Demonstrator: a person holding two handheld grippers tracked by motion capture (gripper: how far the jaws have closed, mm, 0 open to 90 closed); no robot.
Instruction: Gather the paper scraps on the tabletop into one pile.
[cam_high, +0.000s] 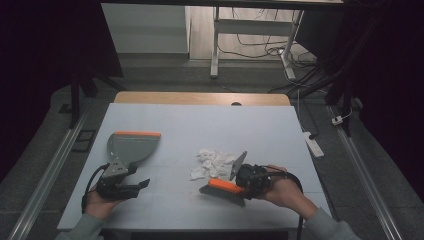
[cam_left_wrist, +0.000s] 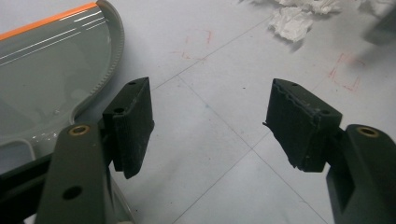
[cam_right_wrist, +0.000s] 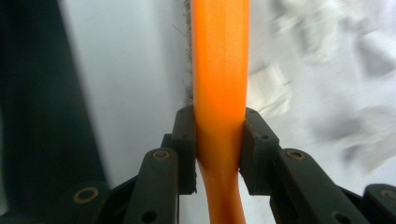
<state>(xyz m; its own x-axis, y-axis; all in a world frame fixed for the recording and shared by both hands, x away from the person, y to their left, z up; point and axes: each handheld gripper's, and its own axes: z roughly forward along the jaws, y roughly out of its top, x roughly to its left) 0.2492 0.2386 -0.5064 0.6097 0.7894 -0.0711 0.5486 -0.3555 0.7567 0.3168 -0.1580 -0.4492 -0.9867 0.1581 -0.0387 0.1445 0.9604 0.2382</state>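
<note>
A grey dustpan (cam_high: 131, 147) with an orange lip lies at the left of the white tabletop (cam_high: 200, 120). Just in front of it my left gripper (cam_high: 141, 184) stands open, with bare table between its jaws. In the left gripper view the dustpan (cam_left_wrist: 42, 60) lies beyond the left jaw of my left gripper (cam_left_wrist: 210, 121). My right gripper (cam_high: 244, 182) is shut on the orange handle of a brush (cam_high: 224, 188), whose dark bristles rest on the table. The brush handle (cam_right_wrist: 219, 60) runs straight out between the pads of my right gripper (cam_right_wrist: 219, 140). Crumpled white paper scraps (cam_high: 212, 162) lie just behind the brush.
The scraps (cam_left_wrist: 292, 21) lie at the far right of the left gripper view, with red marks (cam_left_wrist: 345, 72) on the table near them. A strip of wooden table (cam_high: 200, 97) shows behind the white top. A power strip (cam_high: 313, 142) and cables lie on the floor at the right.
</note>
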